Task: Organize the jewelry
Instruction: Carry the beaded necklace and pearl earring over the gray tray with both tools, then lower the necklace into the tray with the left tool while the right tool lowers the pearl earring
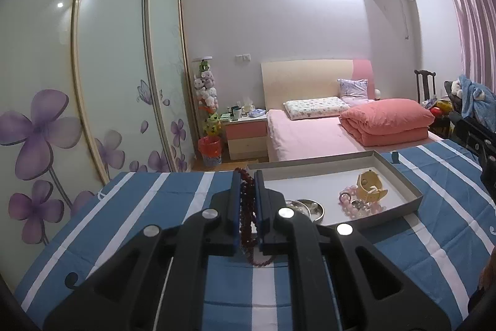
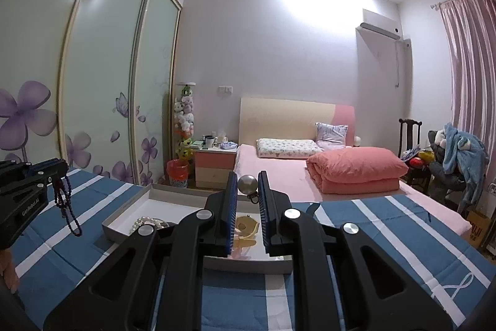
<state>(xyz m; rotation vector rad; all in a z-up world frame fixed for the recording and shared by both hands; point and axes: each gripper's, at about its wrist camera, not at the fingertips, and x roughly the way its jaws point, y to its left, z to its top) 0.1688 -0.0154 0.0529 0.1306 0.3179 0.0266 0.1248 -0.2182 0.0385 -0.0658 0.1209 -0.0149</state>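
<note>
My left gripper (image 1: 247, 176) is clamped on a string of dark red beads (image 1: 246, 207), which runs up between the blue pads and hangs in loops below them, clear of the blue and white striped cloth (image 1: 130, 225). From my right wrist camera the same gripper (image 2: 63, 172) sits left of the tray, the beads (image 2: 66, 207) dangling from its tip above the cloth (image 2: 387, 225).

The landmark is the shallow grey cardboard tray (image 1: 400, 176) with a white floor, resting on the striped cloth. My left gripper is at its near left corner. Inside the tray, toward its right side, lie a yellow bangle-like piece (image 1: 370, 186) and, touching it on the near side, a bracelet of pale pink beads (image 1: 356, 202). At the tray's near left stand two small round metal tins (image 1: 305, 207), side by side; I cannot tell what is in them.

My right gripper (image 2: 247, 191) is closed on a small metal ball (image 2: 247, 184) with a dark ring or clasp hanging beneath it, held above the tray (image 2: 136, 200). Below it, in the tray, I see the yellow piece (image 2: 246, 227), and a strand of white pearls (image 2: 148, 222) lies at the tray's near left.

Beyond the tray stands a pink bed (image 1: 310, 135) with a folded coral quilt (image 1: 387, 120).
</note>
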